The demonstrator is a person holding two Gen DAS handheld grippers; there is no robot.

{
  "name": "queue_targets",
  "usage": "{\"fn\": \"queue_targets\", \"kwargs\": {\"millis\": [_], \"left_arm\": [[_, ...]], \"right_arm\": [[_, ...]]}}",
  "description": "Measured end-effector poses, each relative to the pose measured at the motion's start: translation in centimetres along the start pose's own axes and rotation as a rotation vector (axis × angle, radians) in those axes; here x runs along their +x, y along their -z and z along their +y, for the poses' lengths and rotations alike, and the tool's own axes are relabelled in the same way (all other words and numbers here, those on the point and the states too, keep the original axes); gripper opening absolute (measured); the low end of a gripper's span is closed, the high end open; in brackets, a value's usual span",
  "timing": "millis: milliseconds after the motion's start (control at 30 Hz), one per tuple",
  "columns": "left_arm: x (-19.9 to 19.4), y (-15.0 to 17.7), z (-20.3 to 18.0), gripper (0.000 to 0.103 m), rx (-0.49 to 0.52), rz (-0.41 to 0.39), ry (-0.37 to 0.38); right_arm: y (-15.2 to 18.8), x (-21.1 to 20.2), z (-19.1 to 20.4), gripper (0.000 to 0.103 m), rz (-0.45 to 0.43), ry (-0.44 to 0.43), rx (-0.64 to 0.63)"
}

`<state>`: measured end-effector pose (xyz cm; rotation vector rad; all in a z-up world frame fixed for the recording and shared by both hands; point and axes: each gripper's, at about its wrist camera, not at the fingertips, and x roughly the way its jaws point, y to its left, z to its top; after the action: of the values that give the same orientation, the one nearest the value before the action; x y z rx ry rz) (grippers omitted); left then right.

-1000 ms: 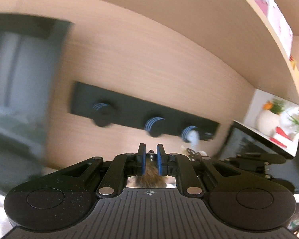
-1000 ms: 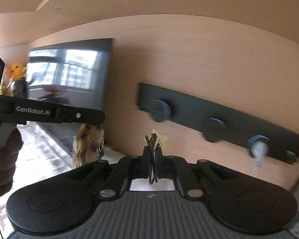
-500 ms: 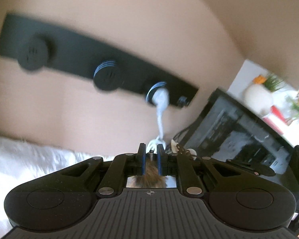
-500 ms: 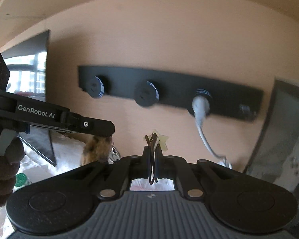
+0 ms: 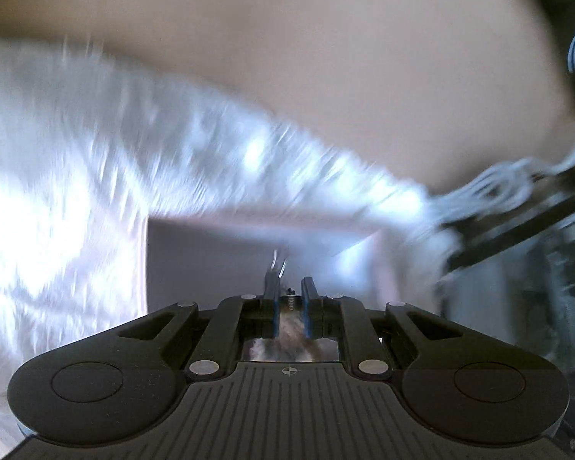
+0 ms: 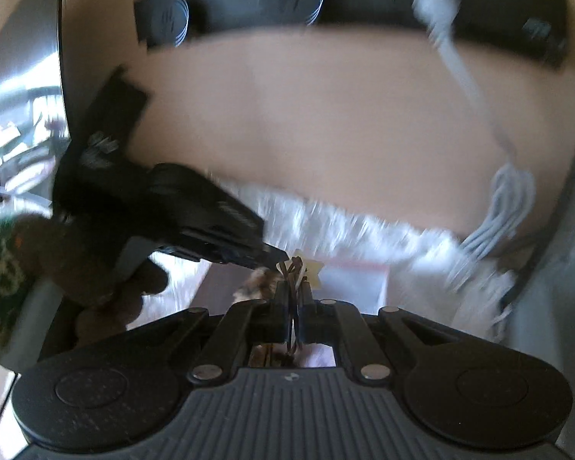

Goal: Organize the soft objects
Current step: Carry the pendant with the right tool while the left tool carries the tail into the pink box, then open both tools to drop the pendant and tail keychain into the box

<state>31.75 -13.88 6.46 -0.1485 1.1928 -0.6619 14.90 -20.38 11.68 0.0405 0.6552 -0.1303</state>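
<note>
Fluffy white fur (image 5: 96, 176) covers the surface on the left, and it looks blurry. Behind it is a tan wooden wall (image 5: 326, 57). A pale flat patch (image 5: 249, 253), maybe a box or a sheet, lies in the middle of the fur. I cannot tell which. High on the wall is a long black strip (image 6: 349, 4) with round knobs. A white cord (image 6: 464, 76) hangs from it on the right and ends in a bundle by the fur.

The left claw (image 5: 289, 299) is almost closed. It pinches a brown furry toy (image 5: 291, 329) by its small metal ring. The toy hangs under the claw, just over the pale patch. The person's left hand wears a brown glove (image 6: 96, 276).

The right claw (image 6: 295, 299) is closed tight on a loop of dark thin bands (image 6: 292, 268) with a little cream star (image 6: 311, 270) on it. The tip of the left claw almost touches this loop.

I think both soft things are being carried to their place. The next move may be to lower them gently onto the pale patch and then let go.

The toy looks small, shaggy and light. It may swing on its ring.
</note>
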Motion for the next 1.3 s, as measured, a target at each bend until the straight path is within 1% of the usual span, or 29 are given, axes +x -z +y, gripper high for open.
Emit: {"fn": "queue_targets", "kwargs": {"millis": [67, 100, 133, 200, 333, 433, 533, 633, 733, 800, 833, 867, 933, 1000, 1067, 1200, 1300], "left_arm": [[1.8, 0.4, 0.8, 0.015, -0.013, 0.086, -0.029], [2.4, 0.6, 1.1, 0.017, -0.015, 0.109, -0.042], [2.9, 0.9, 1.2, 0.018, -0.005, 0.115, -0.05], [3.1, 1.1, 1.2, 0.02, 0.03, 0.091, -0.051], [2.8, 1.1, 0.5, 0.02, 0.095, 0.034, -0.077], [1.6, 0.9, 0.5, 0.02, 0.101, -0.022, -0.059], [0.0, 0.6, 0.0, 0.02, 0.095, -0.064, -0.063], [-2.2, 1.0, -0.7, 0.02, 0.138, -0.125, -0.081], [-4.0, 1.8, -1.1, 0.02, 0.166, -0.159, -0.088], [-4.9, 2.5, -0.9, 0.02, 0.165, -0.165, -0.086], [-5.1, 2.8, -0.8, 0.02, 0.159, -0.167, -0.085], [-5.3, 3.1, -0.6, 0.02, 0.149, -0.169, -0.085], [-5.2, 3.5, -0.2, 0.02, 0.132, -0.164, -0.08], [-4.7, 3.8, 0.1, 0.02, 0.119, -0.133, -0.068], [-3.6, 4.2, 0.0, 0.02, 0.12, -0.093, -0.069], [-1.7, 5.0, 0.0, 0.02, 0.136, -0.041, -0.079], [-0.3, 5.0, 0.2, 0.02, 0.142, -0.021, -0.103]], "right_arm": [[0.8, 2.2, 0.0, 0.004, 0.049, -0.004, -0.001], [1.1, 3.4, -0.1, 0.004, 0.077, -0.003, 0.01], [1.6, 4.6, -0.4, 0.004, 0.109, -0.003, 0.029], [2.5, 6.9, -1.0, 0.004, 0.162, 0.006, 0.062], [2.5, 8.7, -2.2, 0.004, 0.18, 0.002, 0.117], [2.4, 9.0, -1.9, 0.004, 0.176, 0.015, 0.074], [2.6, 9.0, -1.4, 0.004, 0.175, 0.019, 0.039], [2.5, 8.8, -1.2, 0.004, 0.174, 0.026, 0.025], [2.7, 8.3, -0.9, 0.006, 0.161, 0.035, 0.005], [2.9, 7.1, -0.3, 0.013, 0.136, 0.035, -0.033], [3.0, 6.2, 0.0, 0.022, 0.107, 0.035, -0.062], [3.0, 5.5, 0.0, 0.036, 0.071, 0.042, -0.087], [3.1, 3.3, 0.3, 0.053, 0.0, 0.054, -0.117], [3.2, 1.8, 0.4, 0.054, -0.035, 0.053, -0.115], [3.4, 1.2, 0.5, 0.054, -0.03, 0.067, -0.124], [4.6, 1.5, 0.8, 0.054, 0.012, 0.119, -0.145], [5.4, 3.2, 0.4, 0.054, 0.07, 0.13, -0.135]]}}
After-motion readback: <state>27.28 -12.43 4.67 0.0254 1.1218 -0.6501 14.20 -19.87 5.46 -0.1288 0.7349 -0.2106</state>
